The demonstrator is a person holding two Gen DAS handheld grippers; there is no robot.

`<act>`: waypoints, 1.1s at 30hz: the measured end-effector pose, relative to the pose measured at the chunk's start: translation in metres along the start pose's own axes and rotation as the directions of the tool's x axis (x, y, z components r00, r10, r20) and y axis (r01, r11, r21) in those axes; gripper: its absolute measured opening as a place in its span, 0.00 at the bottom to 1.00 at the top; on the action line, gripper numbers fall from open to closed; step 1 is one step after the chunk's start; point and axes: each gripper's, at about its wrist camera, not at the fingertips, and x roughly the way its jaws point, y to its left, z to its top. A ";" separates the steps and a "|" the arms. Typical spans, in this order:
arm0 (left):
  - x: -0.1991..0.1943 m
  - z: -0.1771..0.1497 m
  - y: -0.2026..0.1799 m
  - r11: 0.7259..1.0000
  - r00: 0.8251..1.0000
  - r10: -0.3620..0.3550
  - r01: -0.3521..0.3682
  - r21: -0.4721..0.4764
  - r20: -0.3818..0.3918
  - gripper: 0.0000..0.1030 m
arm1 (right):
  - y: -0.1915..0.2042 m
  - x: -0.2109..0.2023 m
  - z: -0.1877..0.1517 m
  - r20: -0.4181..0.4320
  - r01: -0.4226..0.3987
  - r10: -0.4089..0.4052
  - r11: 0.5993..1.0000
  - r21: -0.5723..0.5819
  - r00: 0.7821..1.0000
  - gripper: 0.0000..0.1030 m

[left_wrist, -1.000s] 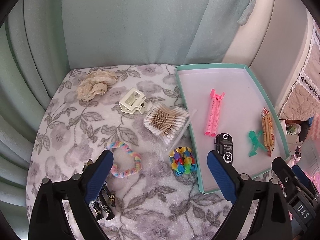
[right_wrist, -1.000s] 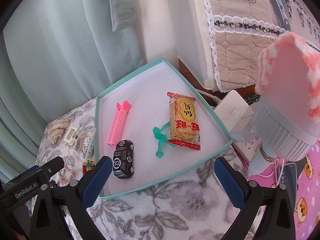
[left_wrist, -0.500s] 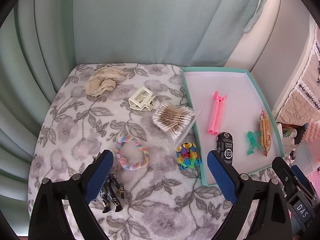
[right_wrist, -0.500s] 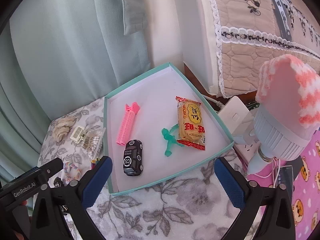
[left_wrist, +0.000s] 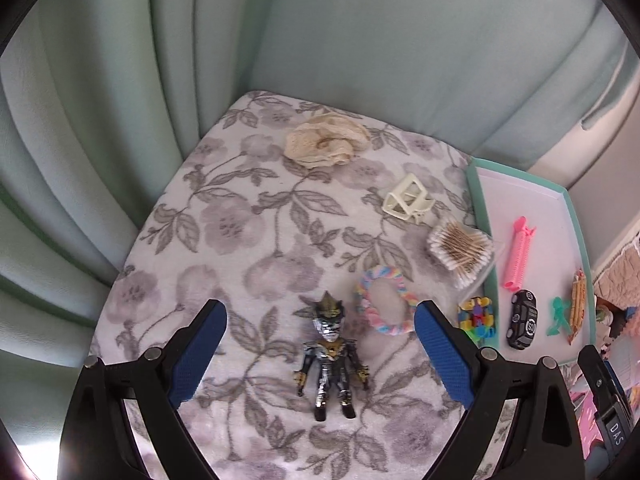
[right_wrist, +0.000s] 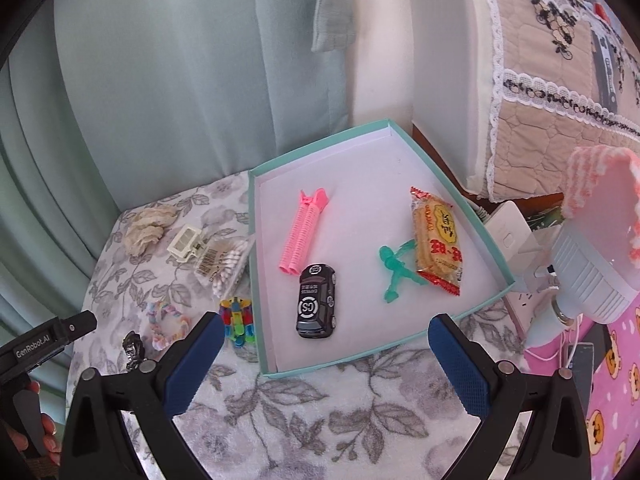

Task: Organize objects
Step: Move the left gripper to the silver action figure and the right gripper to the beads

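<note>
A dark robot figure (left_wrist: pixel 330 354) lies on the floral cloth, right between the wide-apart fingers of my left gripper (left_wrist: pixel 318 342), which is open. Beyond it lie a pastel scrunchie (left_wrist: pixel 384 304), a colourful block toy (left_wrist: pixel 478 318), a bag of cotton swabs (left_wrist: pixel 460 250), a cream hair claw (left_wrist: pixel 406 198) and a beige lace scrunchie (left_wrist: pixel 326 144). The teal-rimmed tray (right_wrist: pixel 256 280) holds a pink hair roller (right_wrist: pixel 302 236), a black toy car (right_wrist: pixel 316 306), a green figure (right_wrist: pixel 394 270) and a snack packet (right_wrist: pixel 438 246). My right gripper (right_wrist: pixel 322 354) hangs open over the tray's near edge.
Pale green curtains (left_wrist: pixel 160 80) close off the back and left of the table. To the right of the tray stand a white power strip (right_wrist: pixel 516 244), a lamp with a pink knitted cover (right_wrist: pixel 596 240) and a pink bear-print cloth (right_wrist: pixel 608 380). A hand (right_wrist: pixel 44 436) holds the left gripper.
My left gripper swung left, so the robot figure now sits centred between its fingers and the tray slid to the right edge. The right view shifted slightly closer to the tray.
</note>
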 end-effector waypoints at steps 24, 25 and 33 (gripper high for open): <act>0.037 -0.006 0.031 0.999 0.996 -0.027 0.025 -0.019 -0.088 0.92 | 0.068 0.040 -0.012 -0.076 -0.110 0.101 0.987 -0.119 0.992 0.99; 0.040 -0.008 0.028 1.000 0.995 -0.027 0.026 -0.009 -0.095 0.92 | 0.067 0.042 -0.012 -0.078 -0.110 0.101 0.987 -0.117 0.992 0.99; 0.064 -0.020 0.011 0.999 0.988 -0.035 0.039 0.023 -0.147 0.92 | 0.068 0.054 -0.014 -0.084 -0.144 0.134 0.982 -0.124 0.987 0.78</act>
